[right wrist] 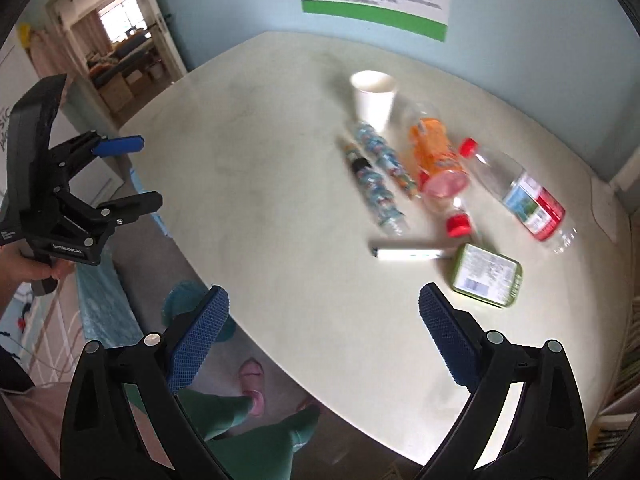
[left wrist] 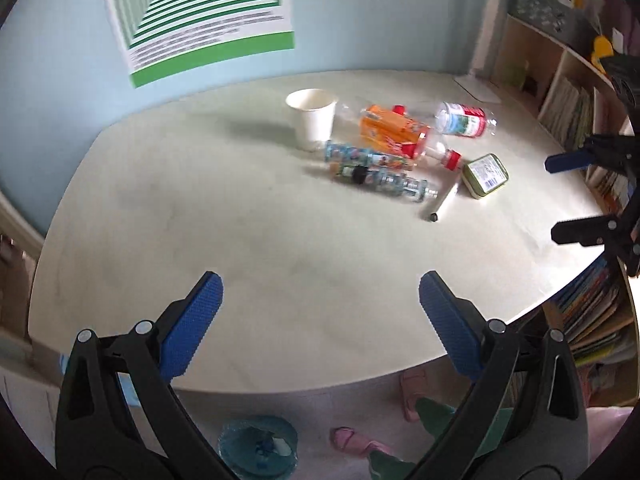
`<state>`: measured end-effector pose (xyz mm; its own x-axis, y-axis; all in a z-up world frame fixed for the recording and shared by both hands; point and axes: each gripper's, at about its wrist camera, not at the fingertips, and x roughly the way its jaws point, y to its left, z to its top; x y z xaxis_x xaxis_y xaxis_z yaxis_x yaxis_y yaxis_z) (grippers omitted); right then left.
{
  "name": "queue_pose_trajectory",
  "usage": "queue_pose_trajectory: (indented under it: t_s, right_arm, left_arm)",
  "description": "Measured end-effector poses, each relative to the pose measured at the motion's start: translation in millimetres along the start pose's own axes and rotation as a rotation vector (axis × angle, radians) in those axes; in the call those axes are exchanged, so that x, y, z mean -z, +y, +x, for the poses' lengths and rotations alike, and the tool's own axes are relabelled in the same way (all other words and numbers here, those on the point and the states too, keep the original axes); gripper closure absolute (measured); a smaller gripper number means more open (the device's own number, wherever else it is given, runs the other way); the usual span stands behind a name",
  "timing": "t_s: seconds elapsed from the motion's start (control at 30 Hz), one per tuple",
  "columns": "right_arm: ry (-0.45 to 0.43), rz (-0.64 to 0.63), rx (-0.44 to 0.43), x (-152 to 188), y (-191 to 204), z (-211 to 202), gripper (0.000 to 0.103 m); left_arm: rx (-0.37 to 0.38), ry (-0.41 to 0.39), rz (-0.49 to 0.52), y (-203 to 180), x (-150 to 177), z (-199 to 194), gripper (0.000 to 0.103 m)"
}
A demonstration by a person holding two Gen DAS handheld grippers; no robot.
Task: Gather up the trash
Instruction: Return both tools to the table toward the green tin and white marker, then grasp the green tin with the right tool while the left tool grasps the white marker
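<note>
Blue-padded left gripper (left wrist: 320, 296) and right gripper (right wrist: 324, 308), both with jaws spread wide and empty, hover over the near edge of a pale round table (left wrist: 240, 220). Trash lies clustered at far right: upright white paper cup (left wrist: 312, 118), appearing empty; orange-labelled clear plastic bottle (left wrist: 394, 130) on its side; red-labelled clear bottle (right wrist: 528, 204); two crushed bottles (right wrist: 376, 172); white marker (right wrist: 408, 255); green tin (right wrist: 486, 274).

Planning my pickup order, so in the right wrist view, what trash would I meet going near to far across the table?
Green tin → white pen → red-capped bottle with the orange label → paper cup. The twisted wrappers and the clear bottle overlap that span, so I left them out.
</note>
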<state>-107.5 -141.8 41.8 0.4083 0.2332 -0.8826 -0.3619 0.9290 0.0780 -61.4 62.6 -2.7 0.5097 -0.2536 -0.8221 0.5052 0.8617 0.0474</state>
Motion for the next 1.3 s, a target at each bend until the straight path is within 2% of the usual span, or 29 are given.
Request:
queue_pose_trajectory:
  t_s: [0.23, 0.3, 0.4, 0.53, 0.67, 0.8, 0.93, 1.0, 1.03, 1.07, 1.13, 1.23, 1.3]
  right_arm:
    - [0.024, -0.082, 0.0, 30.0, -91.8, 3.1, 0.008]
    - [0.027, -0.116, 0.02, 34.1, -108.1, 6.9, 0.008]
    - [0.025, -0.205, -0.004, 33.8, -128.9, 21.3, 0.008]
    - [0.025, -0.385, 0.002, 28.9, -141.4, 43.5, 0.008]
    - [0.042, -0.498, -0.069, 23.1, -150.9, 66.3, 0.009]
    - [0.075, -0.581, -0.121, 17.6, -156.7, 91.7, 0.009]
    - [0.083, -0.642, -0.125, 15.6, -158.1, 109.4, 0.01]
    - [0.084, -0.656, -0.124, 16.3, -159.1, 116.0, 0.016]
    - [0.095, -0.665, -0.126, 16.0, -159.7, 121.5, 0.026]
    - [0.105, -0.676, -0.12, 15.6, -160.2, 126.5, 0.03]
    - [0.139, -0.678, -0.136, 15.0, -163.5, 137.3, 0.033]
    - [0.137, -0.666, -0.169, 12.3, -166.9, 138.4, 0.033]
    - [0.13, -0.677, -0.176, 12.4, -166.9, 137.2, 0.037]
  left_arm:
    - [0.066, 0.044, 0.227, -77.3, -48.6, 60.1, 0.007]
    - [0.081, 0.055, 0.28, -93.9, -56.2, 76.4, 0.007]
    - [0.114, 0.087, 0.328, -115.5, -63.9, 99.6, 0.007]
    - [0.193, 0.096, 0.413, -142.5, -68.9, 121.4, 0.016]
    - [0.228, 0.132, 0.509, -165.4, -72.8, 146.7, 0.026]
    - [0.254, 0.153, 0.532, -170.4, -76.8, 168.9, 0.03]
    - [0.228, 0.207, 0.579, -174.9, -76.2, 190.8, 0.037]
    - [0.217, 0.225, 0.597, -178.1, -75.7, 200.1, 0.04]
    - [0.226, 0.235, 0.601, -179.8, -75.6, 203.4, 0.041]
    - [0.247, 0.233, 0.595, -179.8, -77.6, 204.1, 0.042]
    - [0.261, 0.247, 0.575, -180.3, -81.8, 208.0, 0.044]
    - [0.308, 0.273, 0.527, -177.9, -89.0, 214.5, 0.049]
    - [0.325, 0.279, 0.495, -174.9, -92.7, 216.7, 0.059]
